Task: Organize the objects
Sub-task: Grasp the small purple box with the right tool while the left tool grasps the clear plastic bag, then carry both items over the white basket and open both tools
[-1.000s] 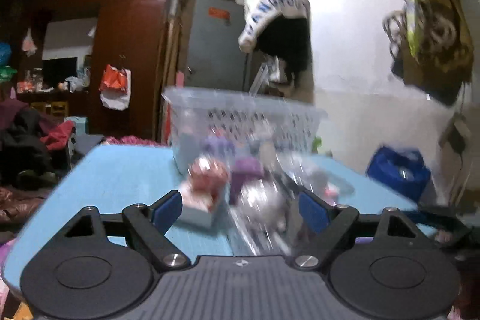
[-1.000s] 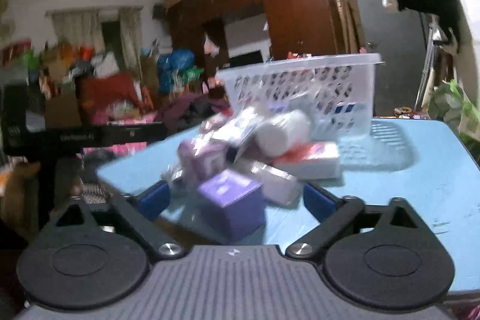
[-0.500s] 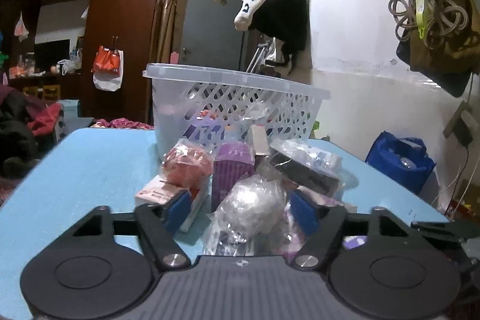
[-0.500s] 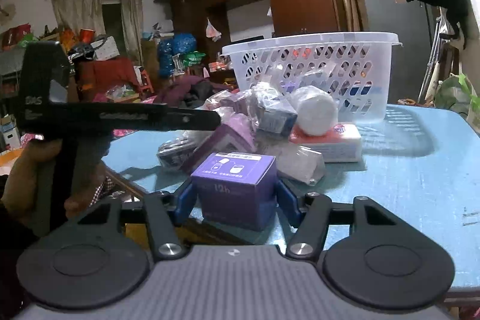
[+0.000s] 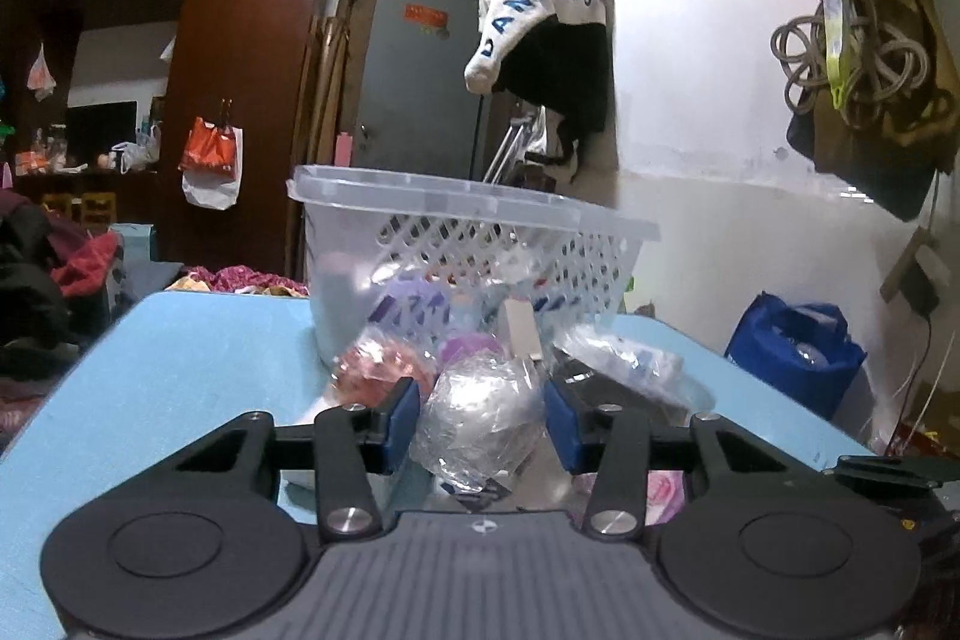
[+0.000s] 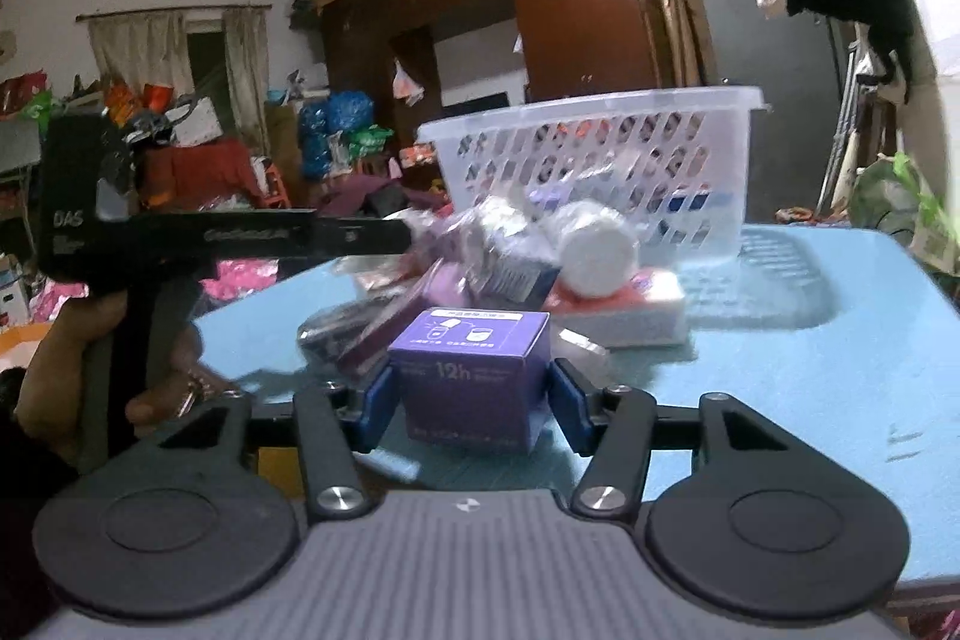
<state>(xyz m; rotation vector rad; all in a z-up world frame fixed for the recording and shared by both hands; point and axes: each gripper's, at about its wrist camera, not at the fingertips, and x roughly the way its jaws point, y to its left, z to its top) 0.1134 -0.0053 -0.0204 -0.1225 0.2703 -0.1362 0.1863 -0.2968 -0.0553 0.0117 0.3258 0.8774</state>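
My left gripper [image 5: 480, 424] is shut on a clear plastic-wrapped ball [image 5: 480, 418] at the near side of a pile of packets on the blue table [image 5: 198, 364]. My right gripper [image 6: 471, 403] is shut on a purple box [image 6: 474, 376] marked "12h", held just above the table [image 6: 810, 376]. A white lattice basket [image 5: 474, 256] stands behind the pile; it also shows in the right wrist view [image 6: 600, 166]. The left gripper's handle [image 6: 180, 244] and the hand on it show at the left of the right wrist view.
The pile holds a red wrapped ball [image 5: 378, 370], a white roll [image 6: 597, 250], a white-and-red tissue pack [image 6: 624, 304] and several bagged items. A blue bag [image 5: 798, 352] sits beyond the table's right edge. A wardrobe [image 5: 240, 88] and clutter stand behind.
Both grippers moved in on the pile and closed: the left on the clear wrapped ball, the right on the purple box. The purple box now sits slightly raised between the right fingers.
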